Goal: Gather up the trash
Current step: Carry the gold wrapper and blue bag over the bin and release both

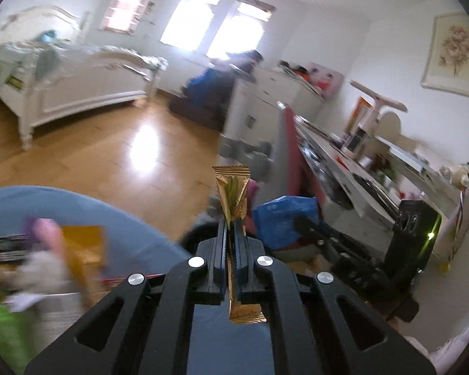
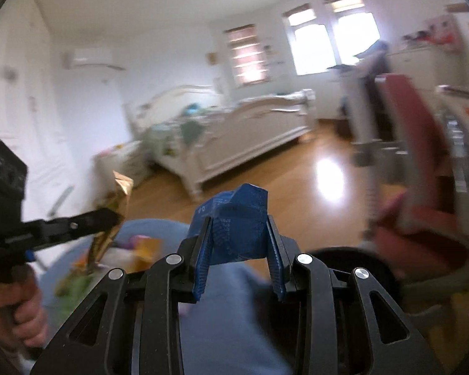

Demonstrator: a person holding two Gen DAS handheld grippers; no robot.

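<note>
2 wrist views, shared bed (image 1: 78, 93)

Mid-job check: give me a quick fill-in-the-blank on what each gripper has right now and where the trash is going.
1. The left gripper is shut on a ____ coloured wrapper.
2. The right gripper is shut on a crumpled ____ wrapper.
3. The pale blue bin below the grippers already holds ____.
4. The floor is made of ____.

Missing words: gold; blue; trash; wood
</note>
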